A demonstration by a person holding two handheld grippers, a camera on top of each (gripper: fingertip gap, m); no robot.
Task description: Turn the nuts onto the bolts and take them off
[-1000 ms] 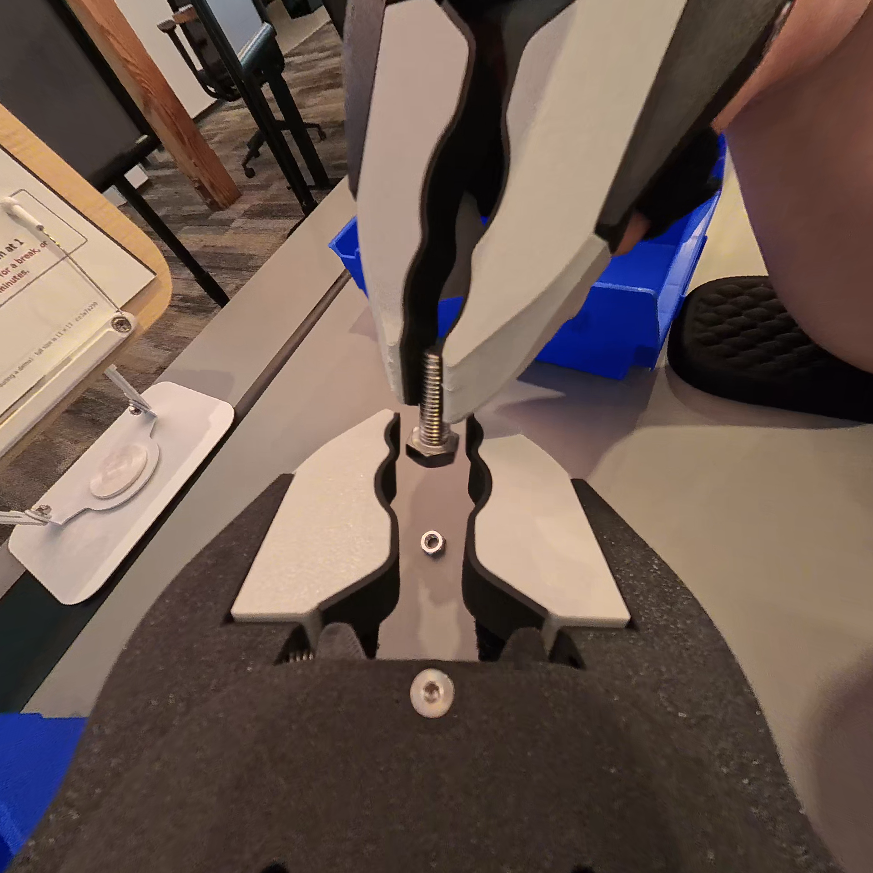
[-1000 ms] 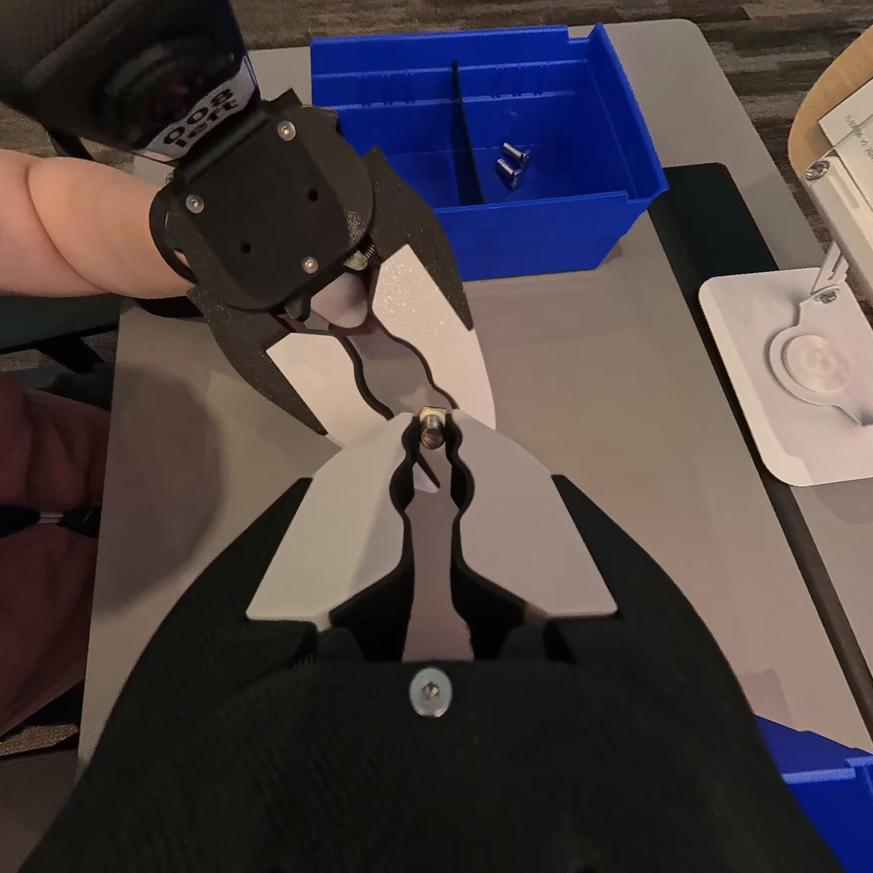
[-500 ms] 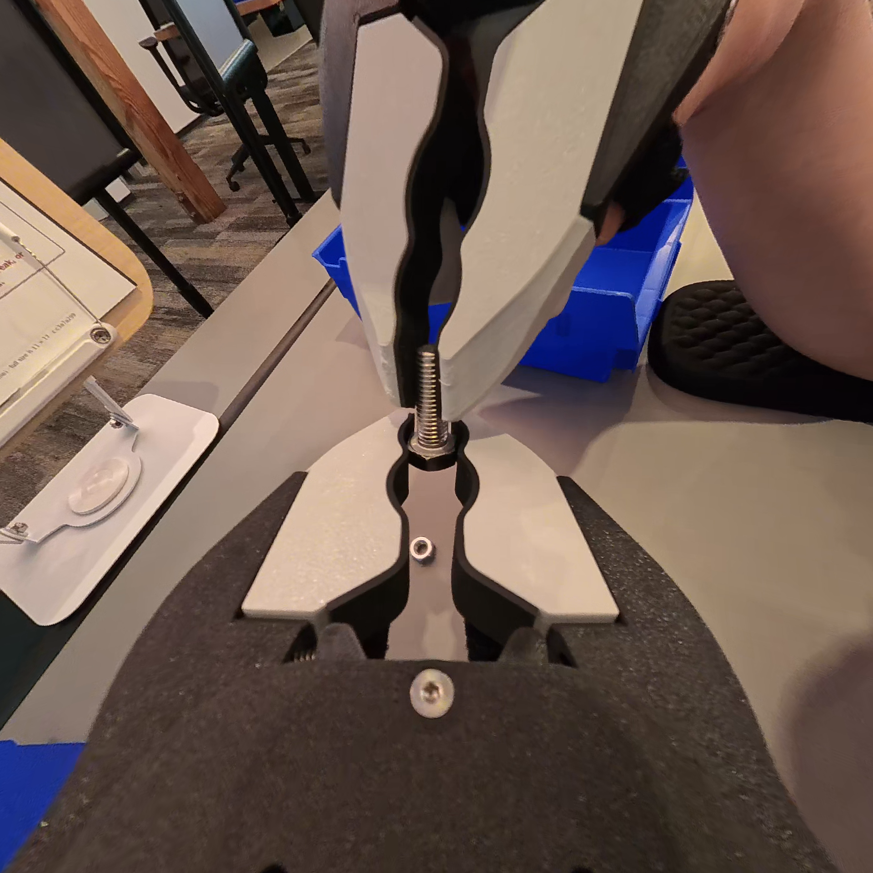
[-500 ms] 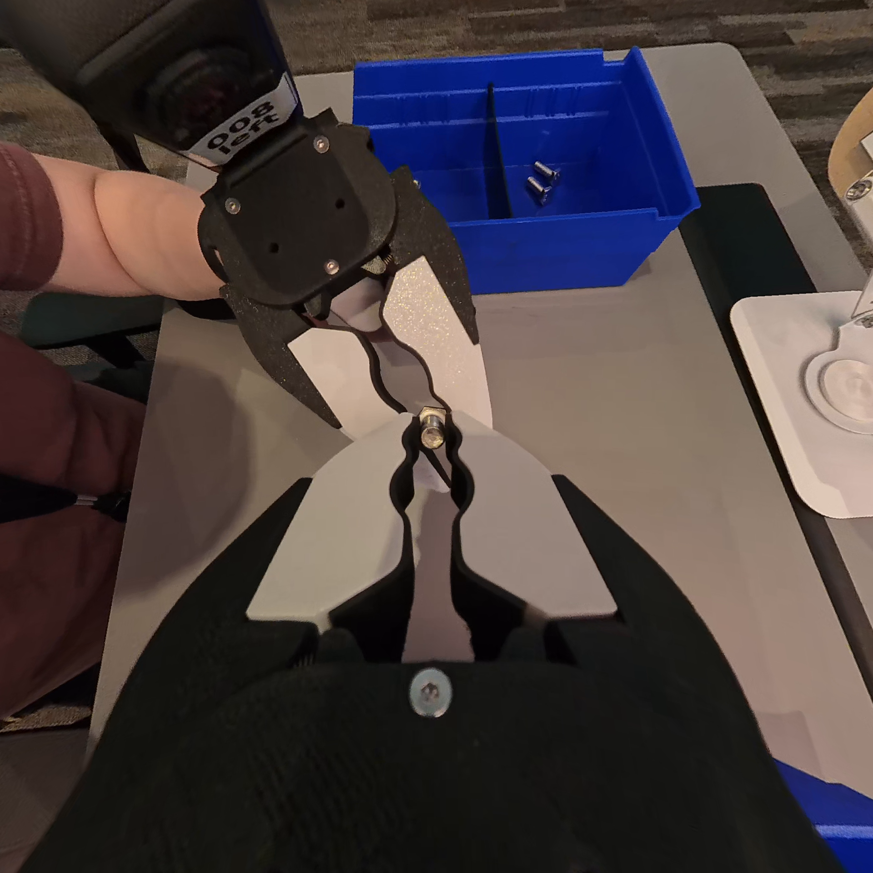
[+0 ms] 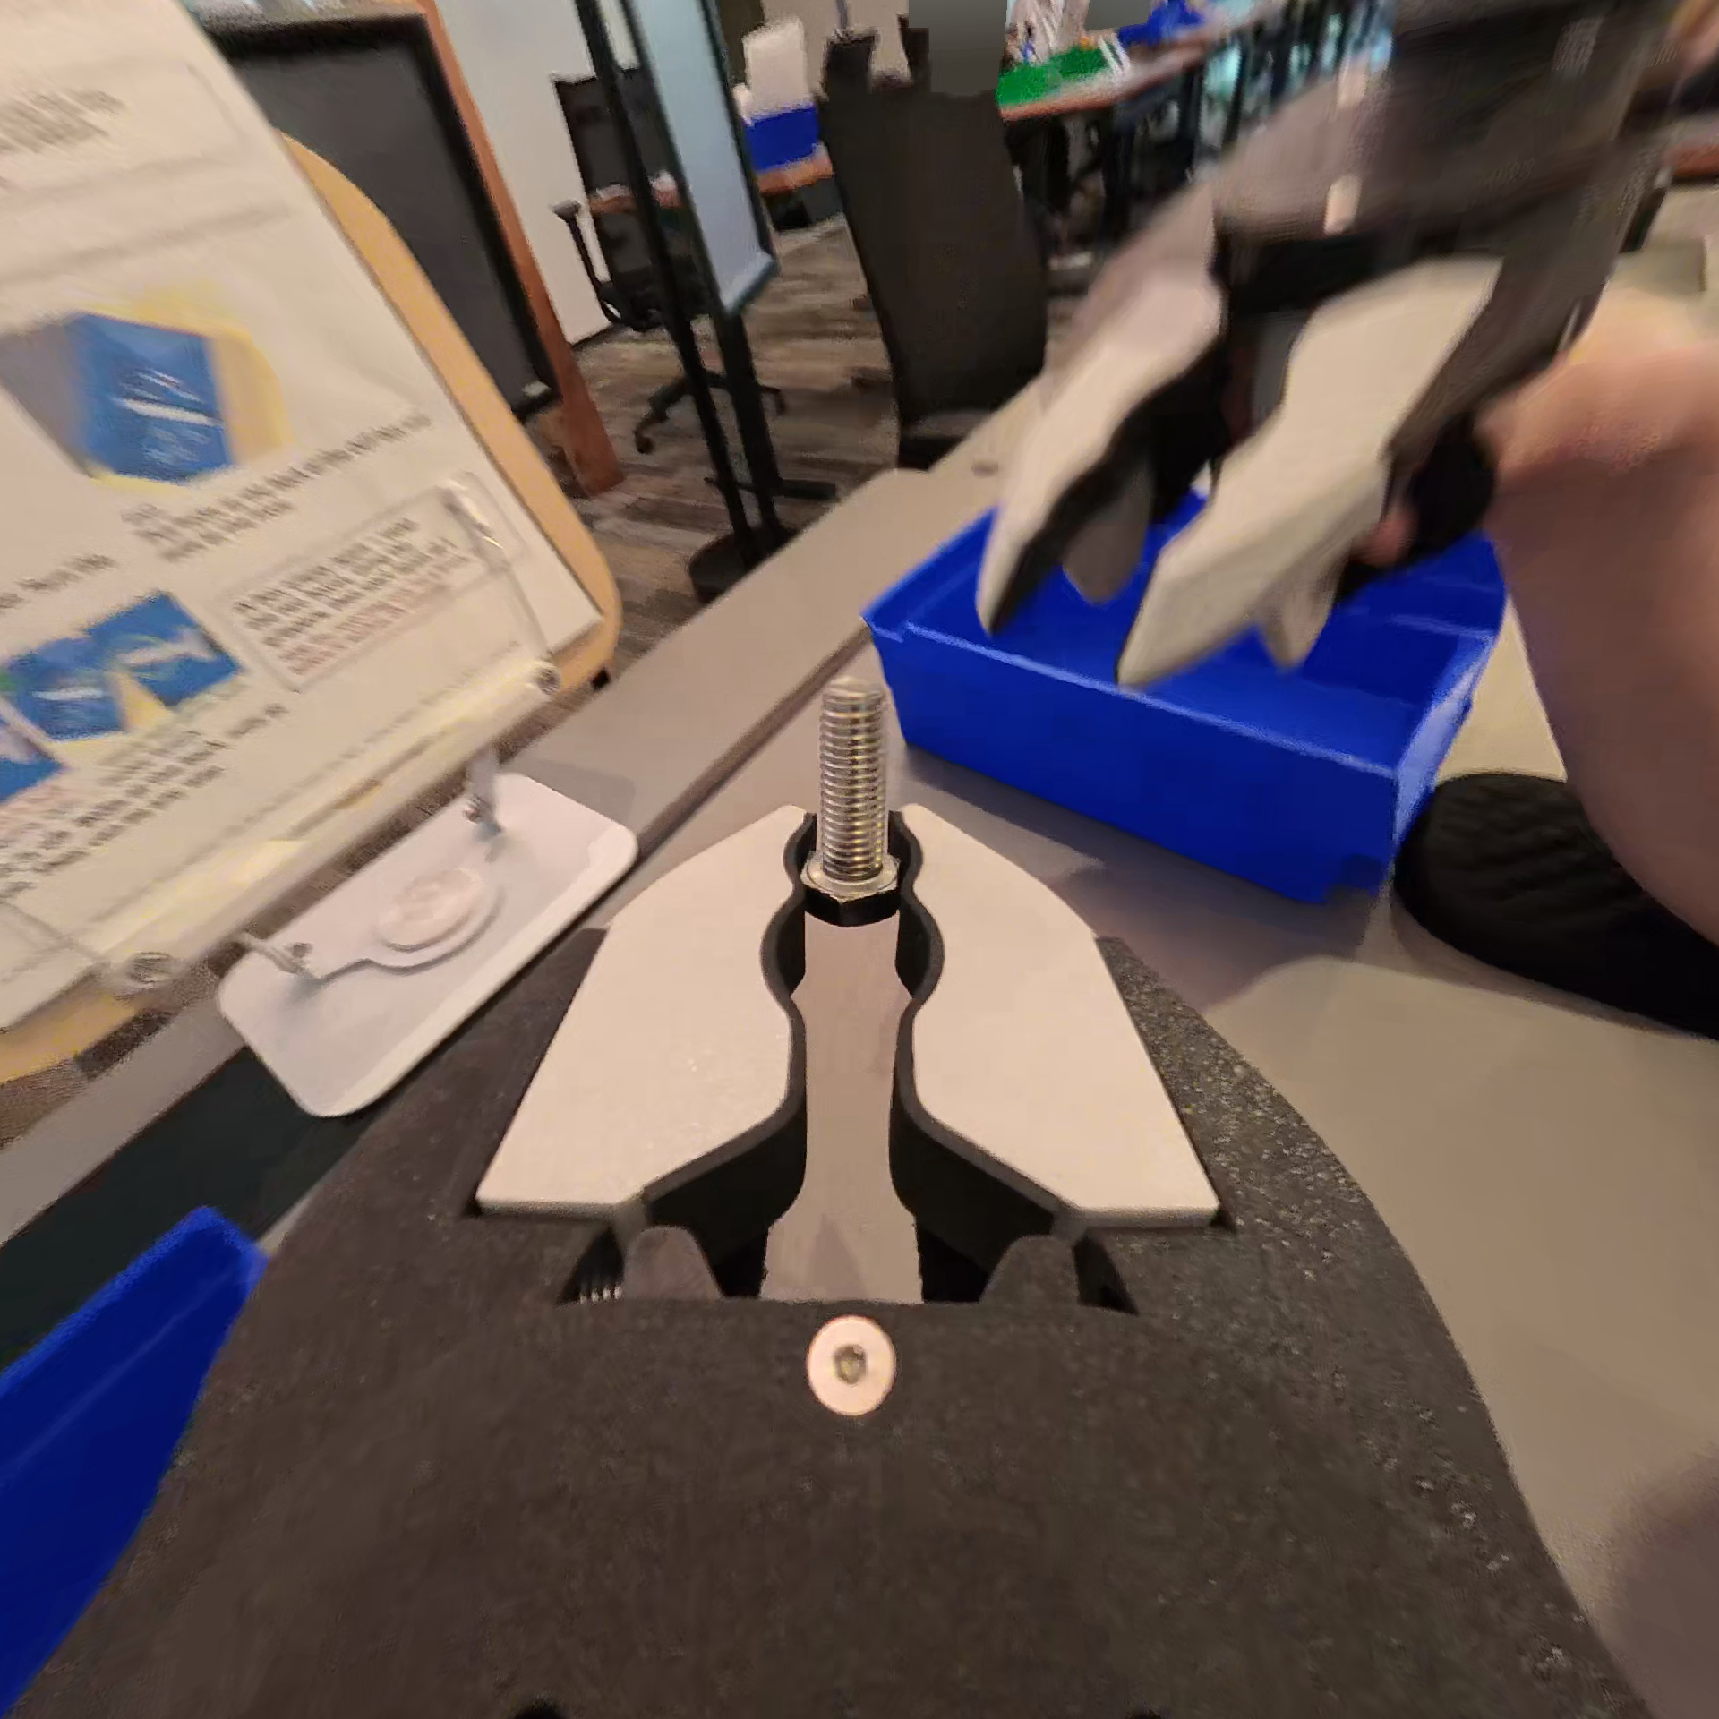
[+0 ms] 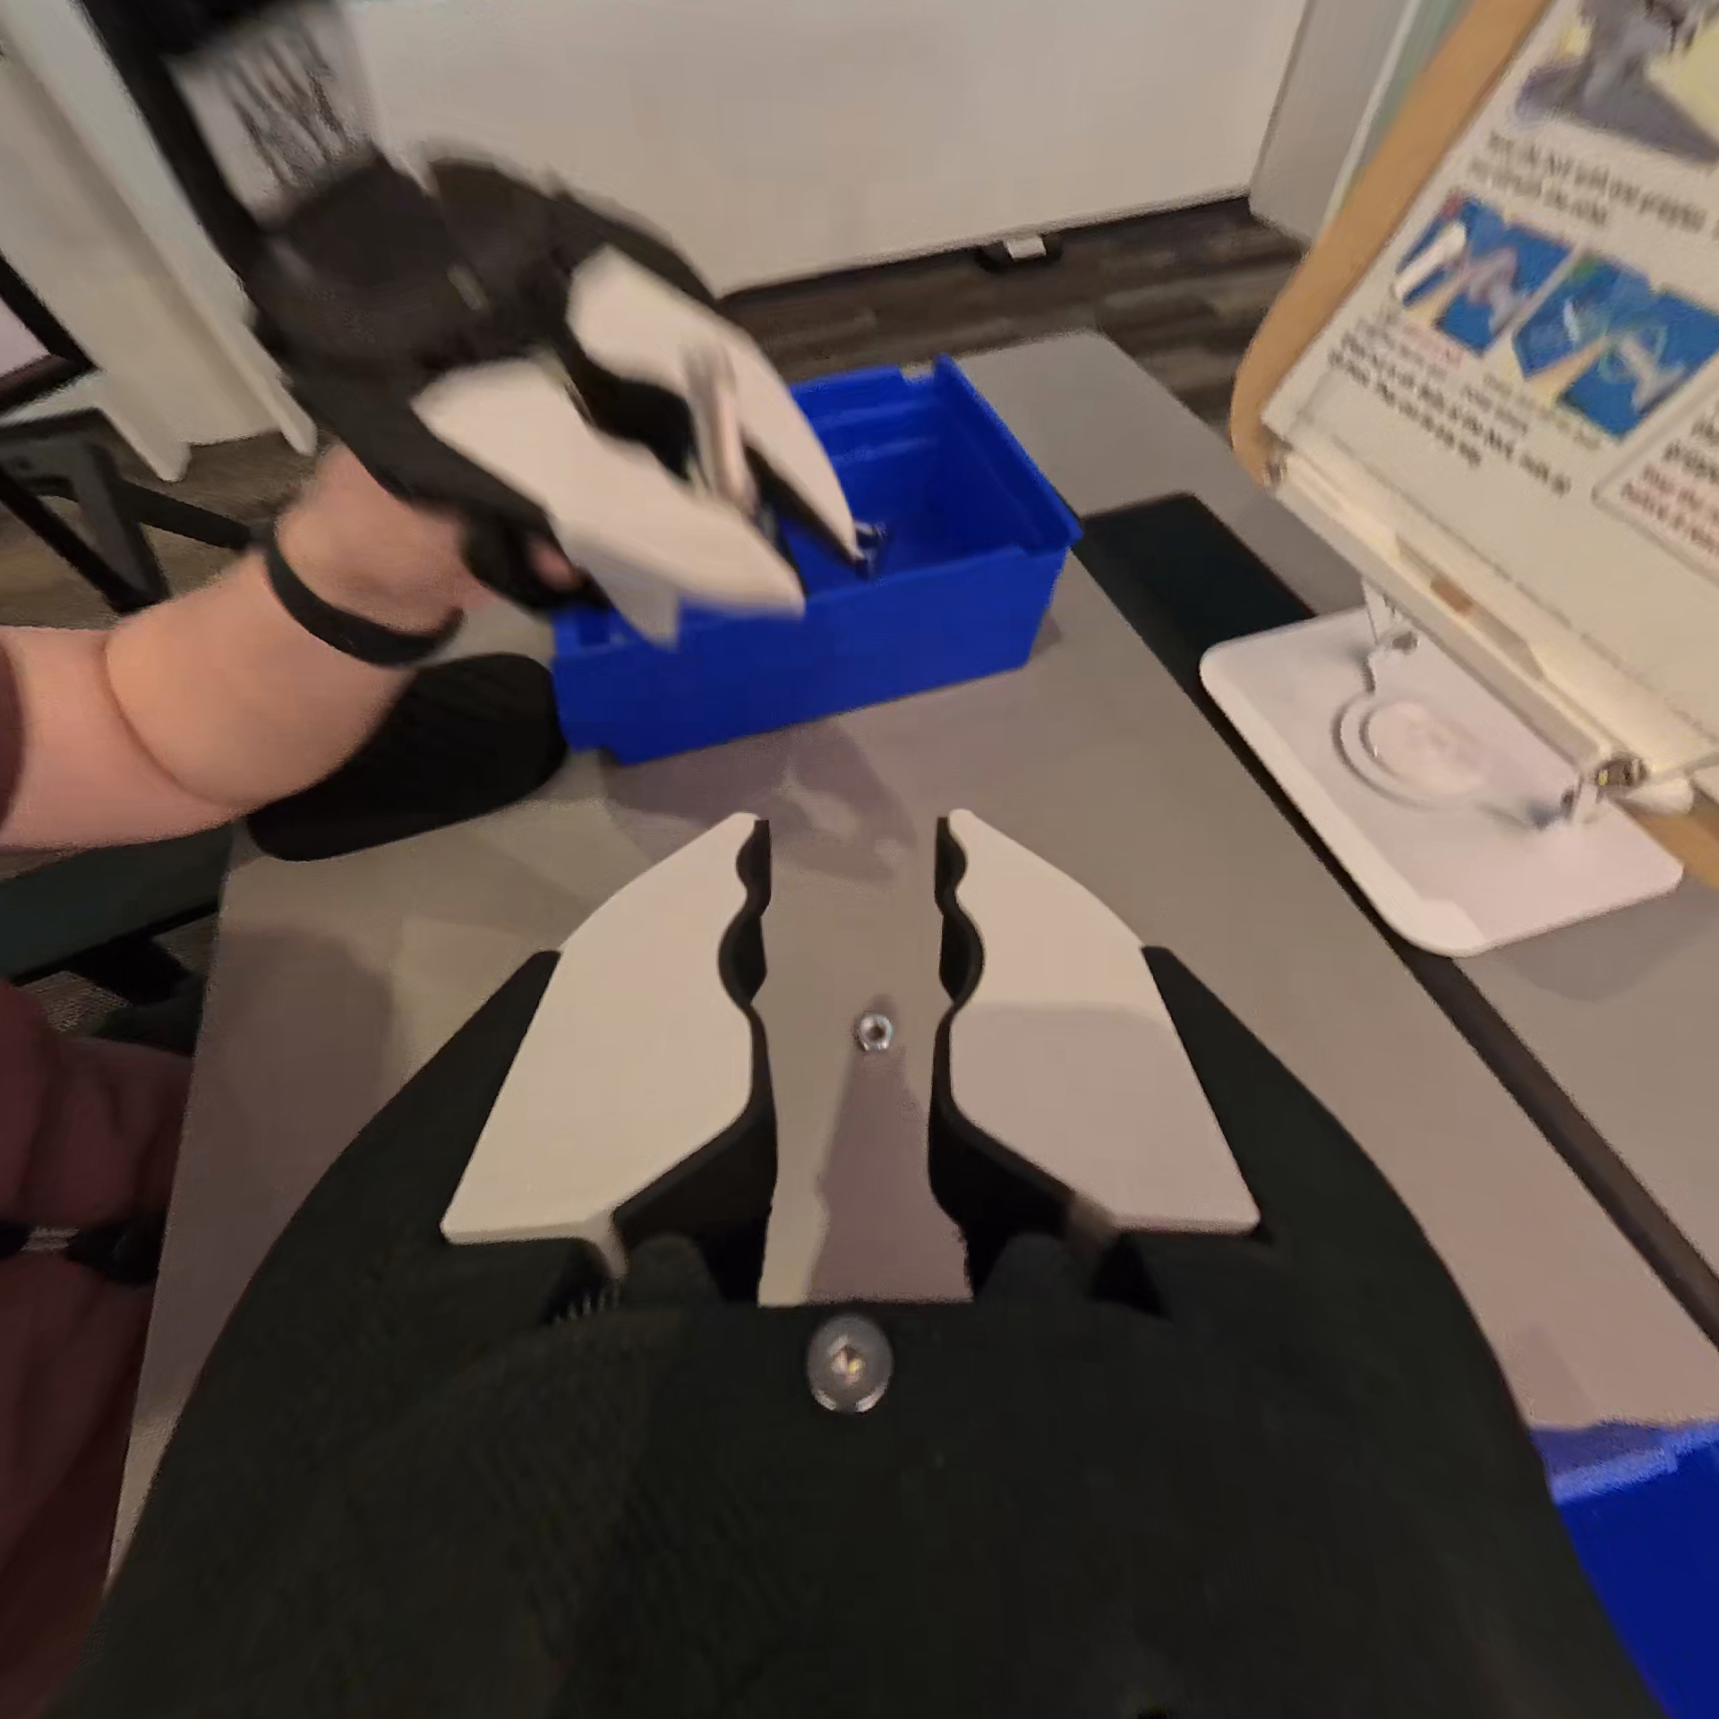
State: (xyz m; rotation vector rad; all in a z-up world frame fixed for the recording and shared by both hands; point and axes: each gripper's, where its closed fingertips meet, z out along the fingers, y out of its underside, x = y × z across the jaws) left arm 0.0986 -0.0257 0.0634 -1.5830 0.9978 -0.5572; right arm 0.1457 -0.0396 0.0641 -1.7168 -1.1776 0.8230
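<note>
Steel thread catching the light: the bolt [image 5: 851,777] stands upright, its hex head clamped between the tips of the left gripper [image 5: 851,870], jaws closed on it, shaft bare all the way up with no nut on it. Over on the other side, the right gripper [image 6: 851,846] is held with its jaws apart and nothing between them, and lying flat on the grey bench [image 6: 1070,772] just below that gap is the small nut [image 6: 873,1032], on its own. So my read: bolt and nut are separate, which could be the take-off half done or the turn-on half yet to begin, and these pictures alone won't settle which; what's left at least is picking that nut up or dealing with the bolt. Behind, the blue bin [image 5: 1191,753] sits near the far edge of the bench, with the left gripper seemingly above its edge in the right wrist view, though blur makes that uncertain. Now the split between views: the left wrist view gives the bolt crisp and hides the nut entirely; the right wrist view shows the nut plainly but the bolt only as a blurred silver streak, and the white stand base [image 6: 1432,791] of the picture board off to the side
</note>
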